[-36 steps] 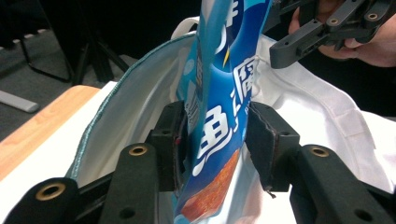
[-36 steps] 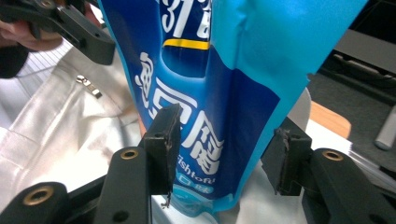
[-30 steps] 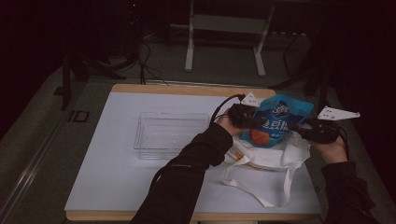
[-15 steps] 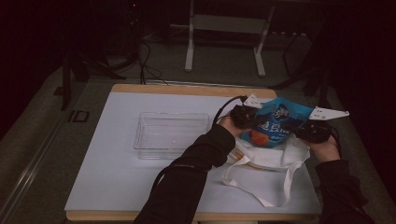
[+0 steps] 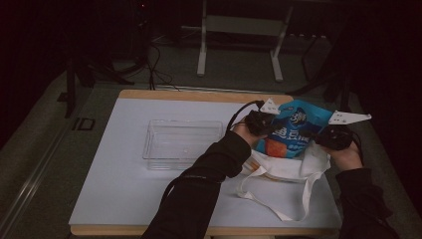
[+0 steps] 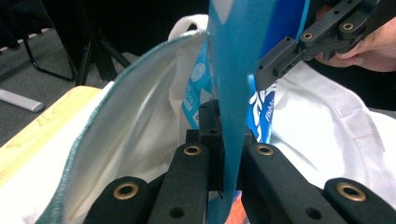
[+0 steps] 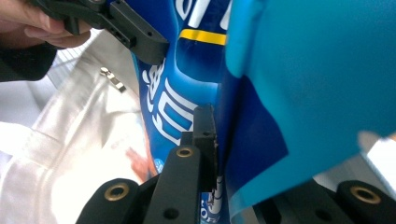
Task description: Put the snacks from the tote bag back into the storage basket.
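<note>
Surface (image 5: 124, 199), white with a wooden edge, carries a clear tray (image 5: 181, 144) left of centre and a white tote (image 5: 288, 169) at the right. Above the tote's open mouth a blue snack bag (image 5: 293, 132) is held between both grippers. The left gripper (image 5: 261, 124) is clamped on the bag's left edge; the right gripper (image 5: 323, 137) is clamped on its right edge. The bag's lower part sits inside the tote.

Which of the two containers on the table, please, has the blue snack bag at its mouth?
The white tote bag, on the person's right: both grippers hold the blue snack bag over its opening. The clear plastic tray sits empty, apart.
</note>
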Demonstrator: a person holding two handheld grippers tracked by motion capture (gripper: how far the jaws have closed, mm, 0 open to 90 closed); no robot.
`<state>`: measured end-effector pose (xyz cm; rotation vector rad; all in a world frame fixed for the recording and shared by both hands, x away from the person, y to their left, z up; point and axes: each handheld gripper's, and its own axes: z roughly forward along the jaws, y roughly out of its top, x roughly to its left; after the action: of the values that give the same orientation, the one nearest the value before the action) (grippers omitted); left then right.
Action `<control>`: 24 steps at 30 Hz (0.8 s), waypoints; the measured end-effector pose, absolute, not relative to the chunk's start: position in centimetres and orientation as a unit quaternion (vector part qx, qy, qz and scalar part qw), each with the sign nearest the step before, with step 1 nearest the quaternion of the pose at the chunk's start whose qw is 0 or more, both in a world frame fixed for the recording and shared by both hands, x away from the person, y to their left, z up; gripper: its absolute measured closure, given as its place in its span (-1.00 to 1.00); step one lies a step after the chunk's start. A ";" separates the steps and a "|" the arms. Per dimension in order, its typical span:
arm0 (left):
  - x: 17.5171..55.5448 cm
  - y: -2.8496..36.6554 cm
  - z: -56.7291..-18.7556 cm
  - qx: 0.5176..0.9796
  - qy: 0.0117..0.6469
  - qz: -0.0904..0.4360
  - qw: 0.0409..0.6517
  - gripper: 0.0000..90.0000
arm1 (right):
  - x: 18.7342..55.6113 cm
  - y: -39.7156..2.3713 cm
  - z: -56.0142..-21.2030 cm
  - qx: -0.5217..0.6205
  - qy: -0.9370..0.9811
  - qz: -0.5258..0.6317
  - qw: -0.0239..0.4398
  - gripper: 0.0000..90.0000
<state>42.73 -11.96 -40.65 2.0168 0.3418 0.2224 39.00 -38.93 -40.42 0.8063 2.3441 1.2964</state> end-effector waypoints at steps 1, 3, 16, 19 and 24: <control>42.6 -11.7 -40.3 0.837 0.143 0.094 0.520 0.99 | 38.9 -38.9 -40.2 0.283 0.825 0.458 0.173 0.88; 42.5 -11.4 -39.8 0.834 0.138 0.095 0.525 1.00 | 38.8 -38.7 -39.7 0.278 0.825 0.460 0.175 0.89; 42.1 -9.4 -36.9 0.828 0.112 0.065 0.545 1.00 | 37.8 -37.9 -36.3 0.243 0.827 0.474 0.180 0.92; 41.9 -8.9 -36.1 0.828 0.106 0.064 0.547 1.00 | 37.5 -37.6 -35.6 0.236 0.826 0.478 0.181 0.92; 41.4 -8.2 -34.6 0.830 0.092 0.063 0.547 1.00 | 37.0 -37.1 -34.3 0.219 0.829 0.482 0.181 0.93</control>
<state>41.42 -8.19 -34.64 1.9673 0.2169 0.1488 37.04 -37.13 -34.32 0.6192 2.3415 1.3617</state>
